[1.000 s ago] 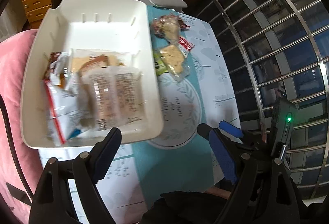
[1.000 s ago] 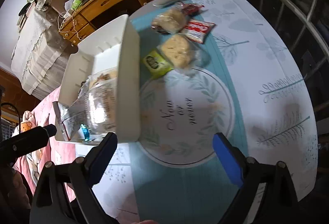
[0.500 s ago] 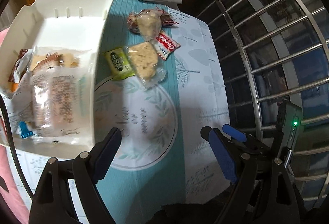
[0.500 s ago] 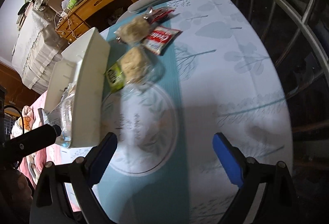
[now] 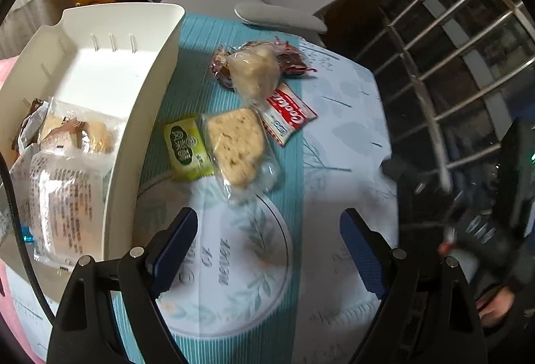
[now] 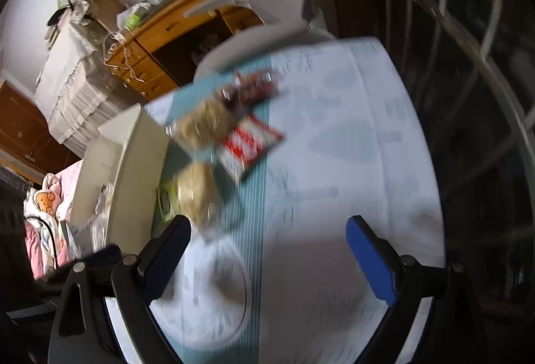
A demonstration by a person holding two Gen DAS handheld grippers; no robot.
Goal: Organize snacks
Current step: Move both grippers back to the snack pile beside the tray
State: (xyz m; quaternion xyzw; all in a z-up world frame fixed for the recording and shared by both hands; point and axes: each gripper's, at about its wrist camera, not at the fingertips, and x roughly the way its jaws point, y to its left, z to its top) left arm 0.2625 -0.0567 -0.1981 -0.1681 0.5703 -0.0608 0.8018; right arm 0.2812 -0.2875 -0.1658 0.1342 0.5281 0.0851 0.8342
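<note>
Left wrist view: the left gripper point(image 5: 267, 226), jaws wide and empty, has swung from the white bin point(image 5: 143, 103) toward loose snacks point(image 5: 234, 143) at twelve o'clock; next pick looks imminent.

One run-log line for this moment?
left claw: open, empty | right claw: open, empty | white bin: part filled | green packet: on table
</note>
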